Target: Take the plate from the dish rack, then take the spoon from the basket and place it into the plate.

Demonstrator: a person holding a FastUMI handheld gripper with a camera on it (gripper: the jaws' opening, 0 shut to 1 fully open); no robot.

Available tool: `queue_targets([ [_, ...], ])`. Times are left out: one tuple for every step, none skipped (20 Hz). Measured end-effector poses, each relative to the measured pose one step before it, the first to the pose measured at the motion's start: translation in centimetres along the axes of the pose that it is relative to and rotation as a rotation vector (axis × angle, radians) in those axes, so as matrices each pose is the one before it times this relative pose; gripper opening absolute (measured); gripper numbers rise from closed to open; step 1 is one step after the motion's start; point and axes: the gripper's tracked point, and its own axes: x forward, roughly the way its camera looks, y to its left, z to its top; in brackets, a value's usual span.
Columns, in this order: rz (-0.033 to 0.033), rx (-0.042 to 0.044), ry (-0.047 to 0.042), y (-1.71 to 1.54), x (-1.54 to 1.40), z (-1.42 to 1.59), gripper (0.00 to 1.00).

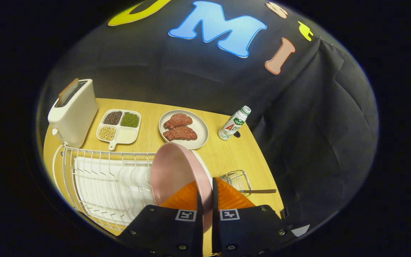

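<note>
Dish rack (102, 185): white wire, I see it left of my gripper (205, 200). Plate (177, 175): pink, round, on edge, rim pinched between both fingers. Basket (237, 180): small wire, spoon (259, 191) handle protruding.

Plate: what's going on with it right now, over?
Gripper shut on plate rim. Plate upright at dish rack. Spoon beyond, in basket. Nothing blocking.
</note>
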Motion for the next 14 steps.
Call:
queue_targets([
  [0.00641,0.01380,0.00206,0.011,-0.159,0.070,0.10],
  [0.00881,0.01231,0.00281,0.120,-0.203,-0.127,0.10],
  [0.00989,0.00715,0.00754,-0.057,-0.051,-0.200,0.10],
  [0.00804,0.00654,0.00207,-0.027,-0.030,0.002,0.10],
  [0.00747,0.00818,0.00347,-0.161,0.045,-0.058,0.10],
  [0.00556,0.00804,0.00178,-0.020,0.020,0.039,0.10],
  [-0.00002,0.00155,-0.00586,-0.079,0.006,0.052,0.10],
  [0.00846,0.00067,-0.00511,0.145,-0.076,0.043,0.10],
  [0.00560,-0.00173,-0.01116,0.193,0.129,0.308,0.10],
  [-0.03007,-0.04298,-0.02446,-0.647,-0.180,0.764,0.06],
  [0.01186,0.00486,-0.04167,-0.292,-0.170,1.309,0.06],
  [0.00432,0.01892,-0.01700,0.056,-0.710,1.099,0.06],
  [-0.00491,-0.00718,-0.01475,-0.335,-0.388,0.736,0.06],
  [0.01249,-0.00791,-0.01211,-0.139,-0.361,0.748,0.06],
])
